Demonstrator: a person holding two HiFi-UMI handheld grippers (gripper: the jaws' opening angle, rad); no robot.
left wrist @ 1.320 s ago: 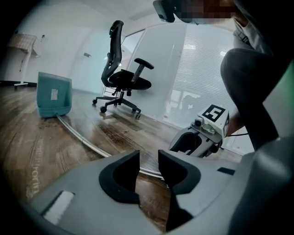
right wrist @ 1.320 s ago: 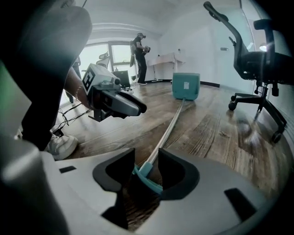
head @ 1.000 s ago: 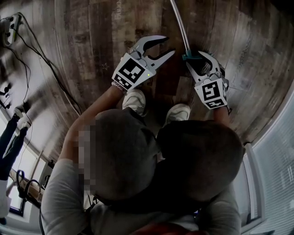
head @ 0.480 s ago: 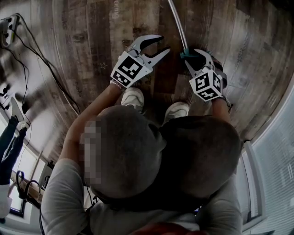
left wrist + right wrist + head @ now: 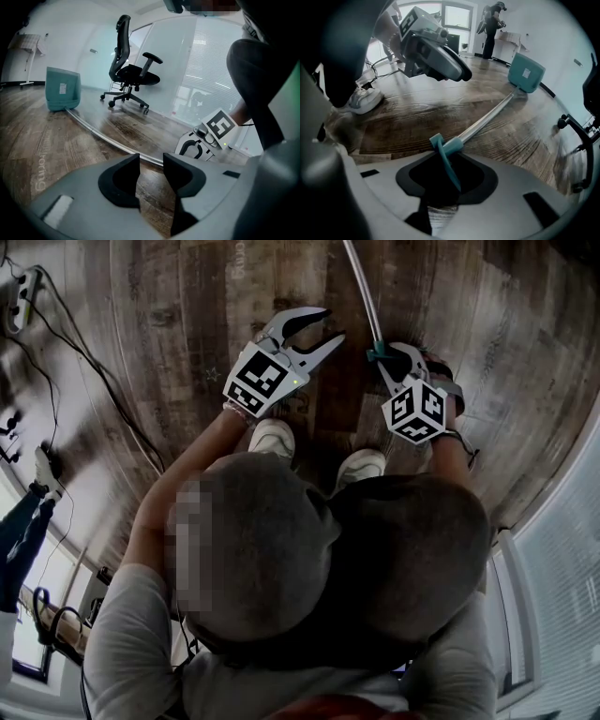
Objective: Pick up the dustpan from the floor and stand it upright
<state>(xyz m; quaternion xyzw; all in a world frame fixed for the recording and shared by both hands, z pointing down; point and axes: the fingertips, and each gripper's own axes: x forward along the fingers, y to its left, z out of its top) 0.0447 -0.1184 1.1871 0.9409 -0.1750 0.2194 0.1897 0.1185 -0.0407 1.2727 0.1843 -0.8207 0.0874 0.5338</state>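
The right gripper [image 5: 388, 358] pinches the teal handle tip [image 5: 446, 149] of the dustpan [image 5: 487, 118] — its jaws have just been closing on it. From there the silver shaft runs low over the wooden floor [image 5: 417, 122] toward 1 o'clock to the boxy teal pan [image 5: 526, 71], which bears a pale label. In the head view the left gripper [image 5: 314, 331] sits at 9 o'clock of the right one — jaws spread, nothing between them.

Worn wood-plank floor [image 5: 187, 334] throughout, grey-brown grain. Black office chair [image 5: 131, 75] on castors before frosted glass panels with blinds [image 5: 211, 70]. Pale wall [image 5: 562, 33] beyond. Bright window [image 5: 457, 16] at far end. Black cables [image 5: 98, 381] trailing across floor at left, near power strip [image 5: 23, 296].
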